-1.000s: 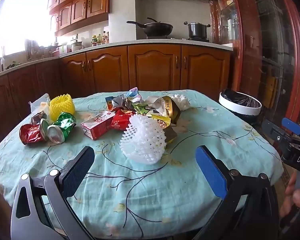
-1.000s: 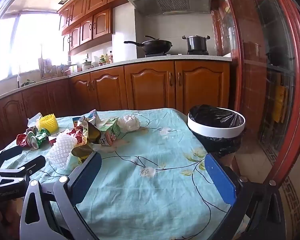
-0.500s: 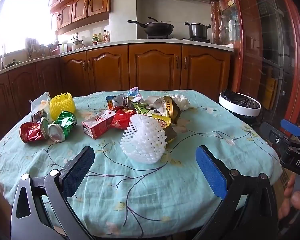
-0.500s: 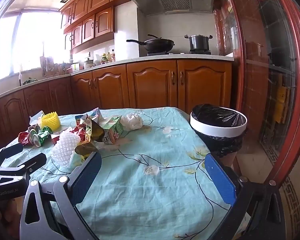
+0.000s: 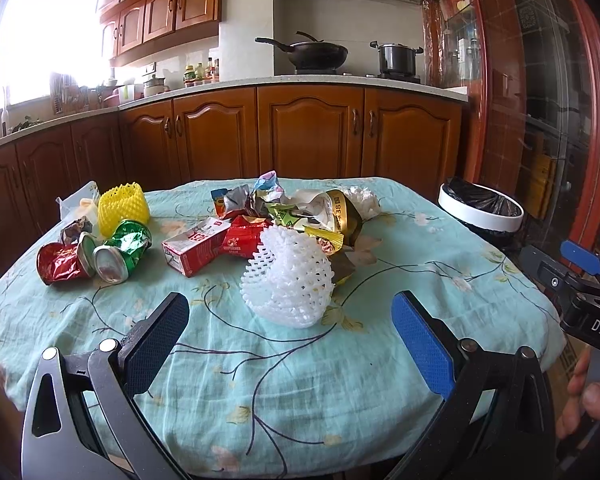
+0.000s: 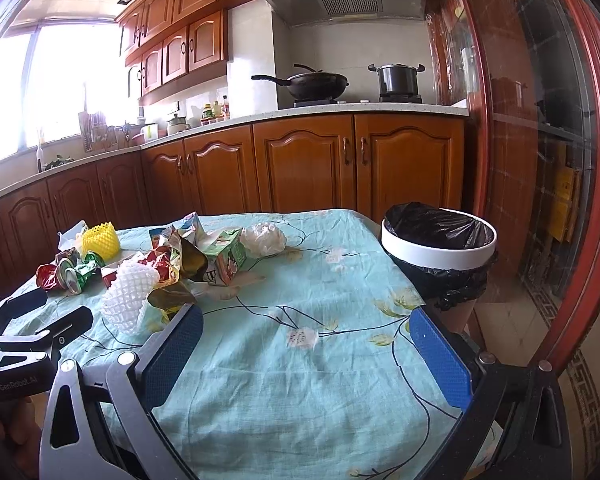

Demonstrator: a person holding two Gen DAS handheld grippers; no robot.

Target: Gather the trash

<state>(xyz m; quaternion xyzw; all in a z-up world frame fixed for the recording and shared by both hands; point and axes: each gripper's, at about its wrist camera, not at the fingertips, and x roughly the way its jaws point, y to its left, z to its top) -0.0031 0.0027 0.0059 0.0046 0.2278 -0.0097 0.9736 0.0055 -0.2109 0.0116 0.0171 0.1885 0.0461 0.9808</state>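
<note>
Trash lies on a table with a teal flowered cloth [image 5: 260, 380]: a white foam fruit net [image 5: 288, 280], a red carton [image 5: 198, 250], crushed green [image 5: 122, 250] and red [image 5: 62, 266] cans, a yellow foam net [image 5: 124, 208], and crumpled wrappers [image 5: 296, 212]. My left gripper [image 5: 290, 320] is open just short of the white net [image 6: 130, 300], nothing between its fingers. Over the cloth's near right part my right gripper [image 6: 306, 340] hangs open and empty. A white-rimmed bin with a black bag [image 6: 440, 248] stands past the table's right edge.
Wooden kitchen cabinets [image 5: 308, 136] and a counter with a wok [image 5: 320, 54] and pot [image 5: 396, 58] run behind the table. A red-framed glass door [image 6: 548, 160] is on the right. A hand [image 5: 584, 396] holds the right gripper's handle.
Both grippers have eased slightly forward toward the table. Both stay open, and the trash has not moved.
</note>
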